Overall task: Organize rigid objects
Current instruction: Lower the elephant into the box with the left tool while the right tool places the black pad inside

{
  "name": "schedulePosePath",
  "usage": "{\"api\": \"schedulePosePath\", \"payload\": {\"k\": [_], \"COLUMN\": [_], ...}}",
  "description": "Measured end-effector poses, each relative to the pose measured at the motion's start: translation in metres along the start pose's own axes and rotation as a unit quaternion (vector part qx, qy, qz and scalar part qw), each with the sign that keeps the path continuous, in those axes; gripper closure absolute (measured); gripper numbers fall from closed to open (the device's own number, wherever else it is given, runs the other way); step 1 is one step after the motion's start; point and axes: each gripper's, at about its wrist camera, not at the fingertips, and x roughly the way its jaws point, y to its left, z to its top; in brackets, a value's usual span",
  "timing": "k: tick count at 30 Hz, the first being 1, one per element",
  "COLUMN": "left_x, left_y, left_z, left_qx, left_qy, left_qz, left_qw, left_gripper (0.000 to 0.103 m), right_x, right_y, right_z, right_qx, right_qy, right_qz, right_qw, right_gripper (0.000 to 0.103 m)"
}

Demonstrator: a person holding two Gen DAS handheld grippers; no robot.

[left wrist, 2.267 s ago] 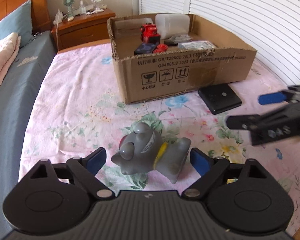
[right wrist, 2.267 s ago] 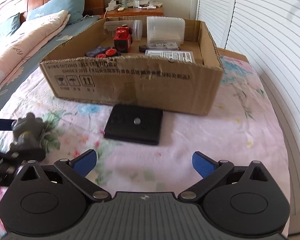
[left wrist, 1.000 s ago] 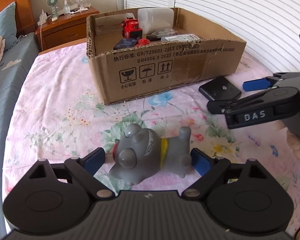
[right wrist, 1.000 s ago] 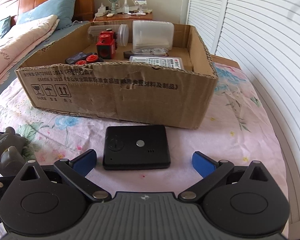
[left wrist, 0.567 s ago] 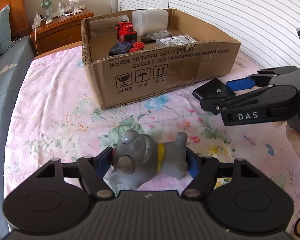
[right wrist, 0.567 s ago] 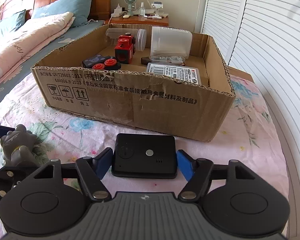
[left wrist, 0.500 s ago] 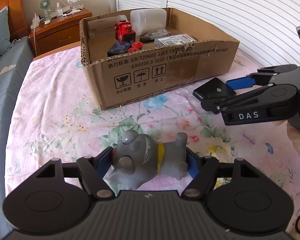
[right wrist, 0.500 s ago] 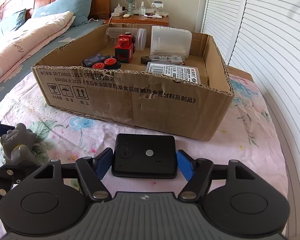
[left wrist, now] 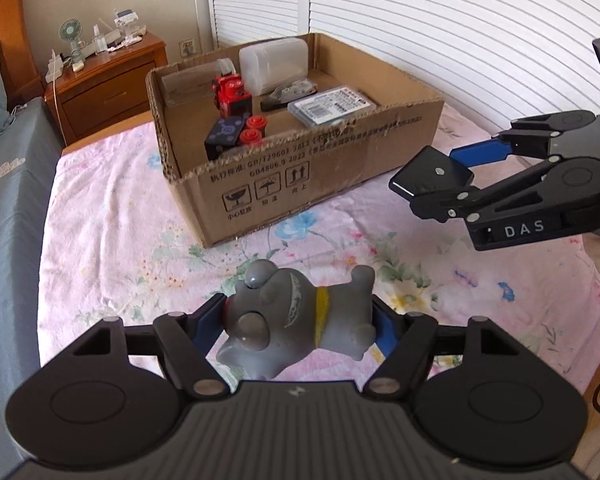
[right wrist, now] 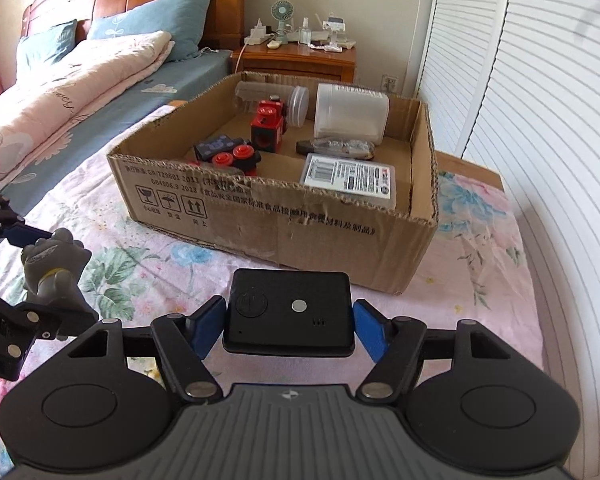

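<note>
Holding one object in each gripper above the floral bedsheet [left wrist: 112, 216], short of the cardboard box [left wrist: 300, 168].

Left gripper [left wrist: 298, 326]: the blue fingers [left wrist: 208, 320] pinch the grey toy figure [left wrist: 296, 324] lying sideways between them, head toward the left finger. Right gripper [right wrist: 288, 322]: its fingers [right wrist: 370, 330] clamp the short ends of the flat black case [right wrist: 290, 310], held level, just before the box's front wall.
</note>
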Motion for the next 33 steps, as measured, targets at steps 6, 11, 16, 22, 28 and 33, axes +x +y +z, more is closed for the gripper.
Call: {"api": "schedulePosePath", "payload": {"k": [6, 11, 16, 22, 28, 33], "left_x": [-0.017, -0.025, -0.025, -0.019, -0.010, -0.002], "left_y": [0.005, 0.009, 0.019, 0.030, 0.034, 0.040], "left_z": [0.018, 0.034, 0.051, 0.070, 0.087, 0.106], "left_qx": [0.009, 0.018, 0.022, 0.020, 0.021, 0.019], "left_qy": [-0.019, -0.036, -0.048, -0.056, -0.056, -0.058], "left_qz": [-0.001, 0.008, 0.020, 0.032, 0.037, 0.039], "left_qw": [0.9998, 0.9992, 0.9984, 0.9977, 0.9975, 0.9974], "left_gripper": [0.030, 0.030, 0.030, 0.030, 0.030, 0.030], "right_x": [-0.028, -0.035, -0.016, 0.020, 0.038, 0.014], "right_y": [0.001, 0.001, 0.002, 0.004, 0.004, 0.005], "right_z": [0.016, 0.039, 0.064, 0.081, 0.083, 0.069], "right_qx": [-0.014, -0.021, -0.023, -0.019, -0.006, 0.010], "right_qy": [-0.030, -0.057, -0.060, -0.041, -0.022, -0.043], "right_qz": [0.012, 0.013, 0.010, 0.001, -0.015, -0.022], "right_qw": [0.999, 0.998, 0.998, 0.999, 1.000, 0.999], "right_gripper": [0.029, 0.029, 0.029, 0.030, 0.018, 0.001]}}
